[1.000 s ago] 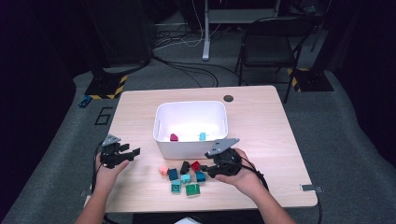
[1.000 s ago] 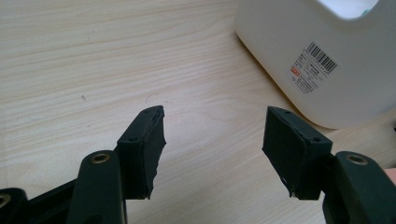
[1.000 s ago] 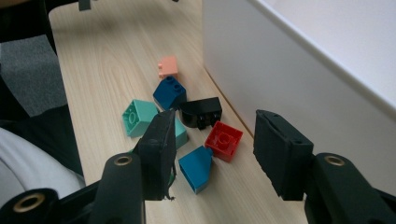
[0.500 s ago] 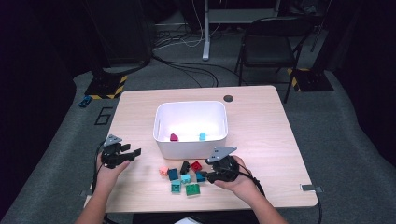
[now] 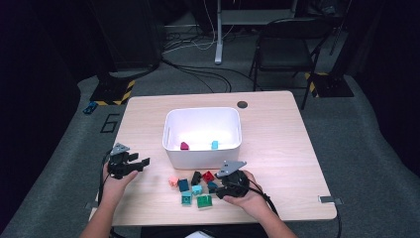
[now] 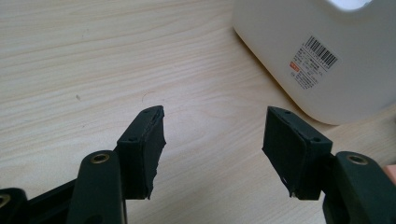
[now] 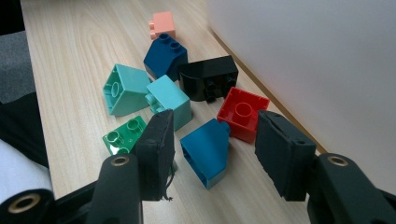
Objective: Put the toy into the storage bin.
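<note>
Pale wooden table is standing in a dark room, cables and a chair lying on the floor behind it. White bin is sitting mid-table, a magenta brick and a light blue brick resting inside it.

Loose bricks are clustering just in front of the bin's near wall. Right gripper is hanging over this cluster, jaws wide and just having been opening, straddling the blue sloped brick without the pads pressing on it. That brick is lying tipped on its side between the jaws, its long axis running roughly along the gripper's line of sight, slightly skewed toward the left pad. Red brick is lying just beyond it, touching or nearly so; a teal brick and a green brick are crowding the left pad's side.

Judgement: closing is calling for a little more descent, and the left pad may be catching the teal or green brick.

Left gripper is idling well apart, jaws wide with nothing between them, bare wood under them and the bin's labelled wall ahead. Right hand is plainly nearer.

High view is giving the whole layout, with the right gripper covering its target; right gripper view is giving the brick's tilt and its neighbours.
</note>
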### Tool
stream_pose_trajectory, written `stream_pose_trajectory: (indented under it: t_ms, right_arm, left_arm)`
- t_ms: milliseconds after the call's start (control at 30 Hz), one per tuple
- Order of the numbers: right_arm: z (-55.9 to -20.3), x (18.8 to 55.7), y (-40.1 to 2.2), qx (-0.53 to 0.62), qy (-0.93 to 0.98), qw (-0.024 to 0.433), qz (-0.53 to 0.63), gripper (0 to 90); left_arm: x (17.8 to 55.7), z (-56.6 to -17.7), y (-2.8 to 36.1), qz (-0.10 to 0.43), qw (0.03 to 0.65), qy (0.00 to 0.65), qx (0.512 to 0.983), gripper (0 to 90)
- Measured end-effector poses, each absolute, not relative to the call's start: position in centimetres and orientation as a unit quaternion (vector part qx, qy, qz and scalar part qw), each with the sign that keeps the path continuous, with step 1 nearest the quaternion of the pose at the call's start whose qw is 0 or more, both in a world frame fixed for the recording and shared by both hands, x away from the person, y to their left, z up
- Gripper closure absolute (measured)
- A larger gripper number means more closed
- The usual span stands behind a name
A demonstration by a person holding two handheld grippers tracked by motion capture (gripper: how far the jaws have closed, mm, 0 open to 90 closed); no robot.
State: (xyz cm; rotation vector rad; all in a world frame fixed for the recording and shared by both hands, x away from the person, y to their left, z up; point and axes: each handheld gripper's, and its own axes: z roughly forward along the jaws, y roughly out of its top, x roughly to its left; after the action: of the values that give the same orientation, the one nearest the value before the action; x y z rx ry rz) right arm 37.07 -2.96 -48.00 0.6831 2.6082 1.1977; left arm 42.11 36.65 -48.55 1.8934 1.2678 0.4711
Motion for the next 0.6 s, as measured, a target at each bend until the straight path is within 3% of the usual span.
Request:
stream_pose_trajectory:
  t_ms: [600]
  right_arm:
    - [-50.0, 37.9, -2.0, 0.220, 0.894, 0.081, 0.381, 46.6]
  left_arm:
    - [42.1, -48.6, 36.6, 0.185, 0.395, 0.500, 0.748, 38.1]
